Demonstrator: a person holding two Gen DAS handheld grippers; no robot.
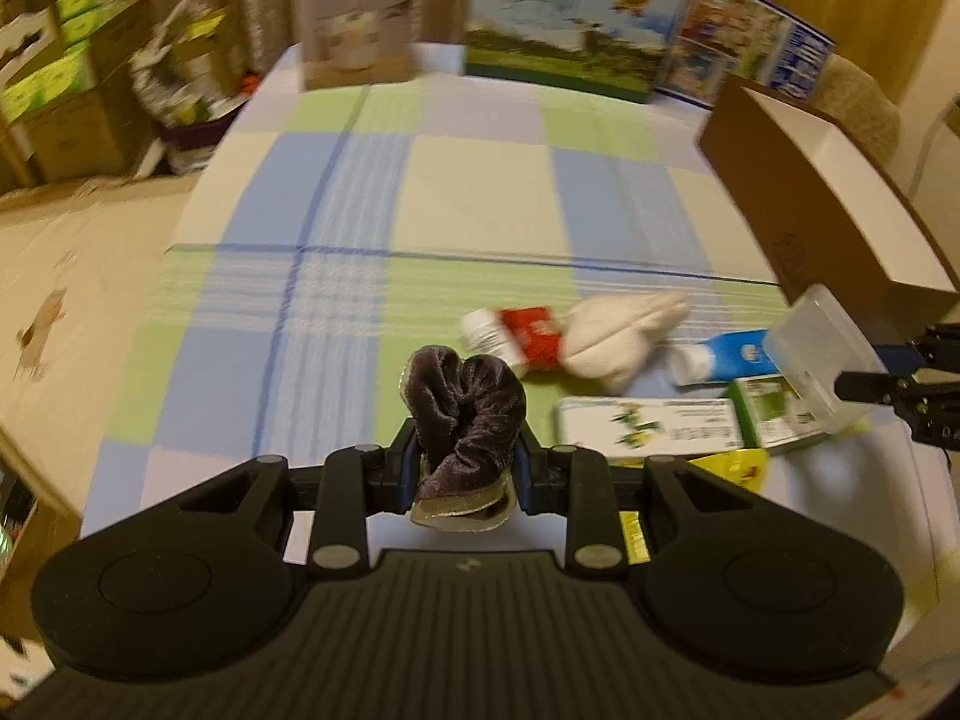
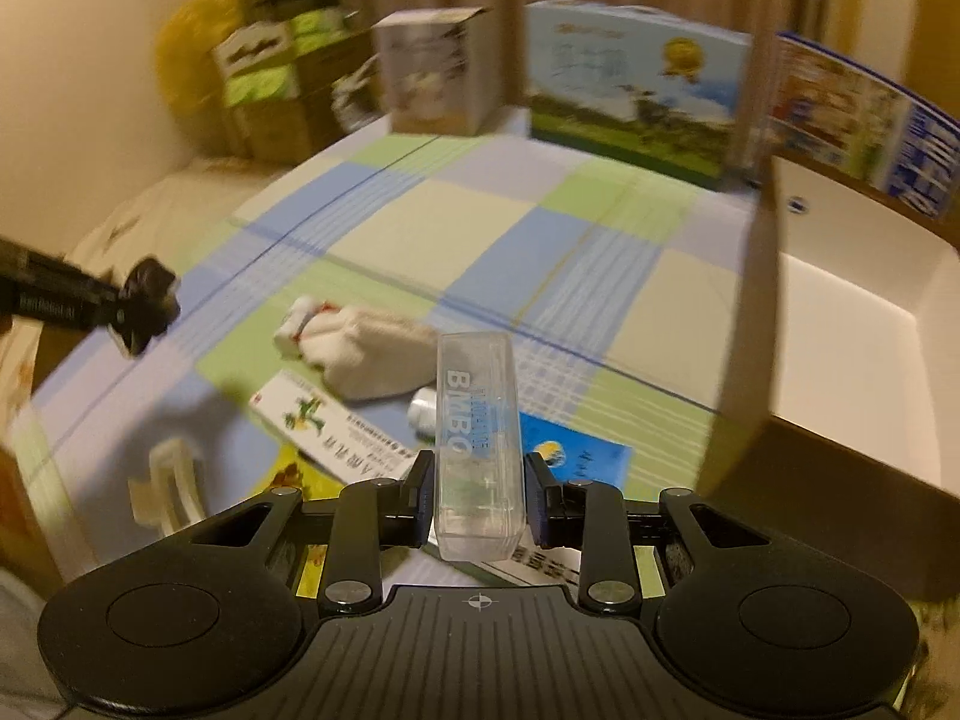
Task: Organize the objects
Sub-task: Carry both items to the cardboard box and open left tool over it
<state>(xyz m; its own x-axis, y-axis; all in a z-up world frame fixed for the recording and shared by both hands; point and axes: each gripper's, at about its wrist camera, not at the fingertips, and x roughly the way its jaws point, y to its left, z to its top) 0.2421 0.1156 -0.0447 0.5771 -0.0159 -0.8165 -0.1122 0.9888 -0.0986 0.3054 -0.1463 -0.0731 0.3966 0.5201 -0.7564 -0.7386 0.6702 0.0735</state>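
In the left wrist view my left gripper is shut on a dark purple velvet pouch, held above the checked tablecloth. My right gripper is shut on a clear plastic case with blue lettering, lifted off the pile. The same case shows at the right edge of the left wrist view. On the cloth lie a white sock bundle, a red tube, a blue tube, a white and green carton and a yellow packet.
An open brown cardboard box with a white inside stands at the right. Tall printed boxes line the table's far edge. A white clip lies at the near left. Stacked cartons stand on the floor to the left.
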